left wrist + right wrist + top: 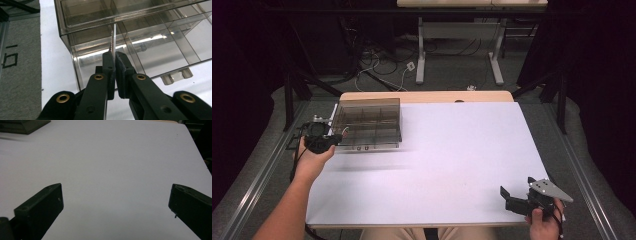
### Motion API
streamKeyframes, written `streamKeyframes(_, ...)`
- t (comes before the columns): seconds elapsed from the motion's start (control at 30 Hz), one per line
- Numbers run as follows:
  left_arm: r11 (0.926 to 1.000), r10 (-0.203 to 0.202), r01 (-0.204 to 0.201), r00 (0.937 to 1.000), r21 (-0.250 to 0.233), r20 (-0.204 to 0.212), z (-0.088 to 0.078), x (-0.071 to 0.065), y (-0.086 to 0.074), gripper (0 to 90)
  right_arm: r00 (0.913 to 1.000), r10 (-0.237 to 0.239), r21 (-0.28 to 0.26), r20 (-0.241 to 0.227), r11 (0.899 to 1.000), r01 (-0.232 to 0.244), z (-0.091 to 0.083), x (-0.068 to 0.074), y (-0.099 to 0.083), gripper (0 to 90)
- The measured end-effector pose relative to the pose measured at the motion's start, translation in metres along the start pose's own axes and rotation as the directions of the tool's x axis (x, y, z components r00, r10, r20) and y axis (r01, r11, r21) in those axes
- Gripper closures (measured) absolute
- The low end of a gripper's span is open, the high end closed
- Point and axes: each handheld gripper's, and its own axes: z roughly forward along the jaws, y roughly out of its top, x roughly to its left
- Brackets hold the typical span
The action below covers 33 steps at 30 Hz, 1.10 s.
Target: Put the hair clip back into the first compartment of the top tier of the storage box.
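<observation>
Right now my left gripper (115,56) pinches a thin clear tab on the smoky plastic compartment box (368,122), which sits at the far left corner of the white table (452,165). It looks light, rigid, slick and crackable, so that tab is my hold. My right gripper (116,195) gapes wide, empty, well apart from the box.

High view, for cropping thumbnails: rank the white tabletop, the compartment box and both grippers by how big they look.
1. white tabletop
2. compartment box
3. right gripper and left gripper: alike, unranked.
</observation>
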Motion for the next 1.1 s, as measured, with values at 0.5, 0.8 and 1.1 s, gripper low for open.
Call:
streamKeyframes(0.5, 0.9997, -0.011, 0.011, 0.9999, -0.02, 0.001, 0.0, 0.002, 0.0, 66.5, 1.0, 0.005, 0.001, -0.001, 1.0, -0.005, 0.0, 0.0, 0.0, 0.0)
streamKeyframes(0.8, 0.9971, 0.005, -0.005, 1.0, -0.076, -0.001, -0.003, 0.001, 0.001, 50.3, 1.0, 0.004, -0.003, -0.004, 1.0, -0.004, 0.0, 0.0, 0.0, 0.0)
streamKeyframes(1.1, 0.9946, 0.012, -0.008, 0.9994, -0.103, 0.032, -0.011, 0.003, 0.004, 42.0, 1.0, 0.003, -0.002, -0.005, 1.0, -0.003, 0.001, 0.001, 0.0, 0.0)
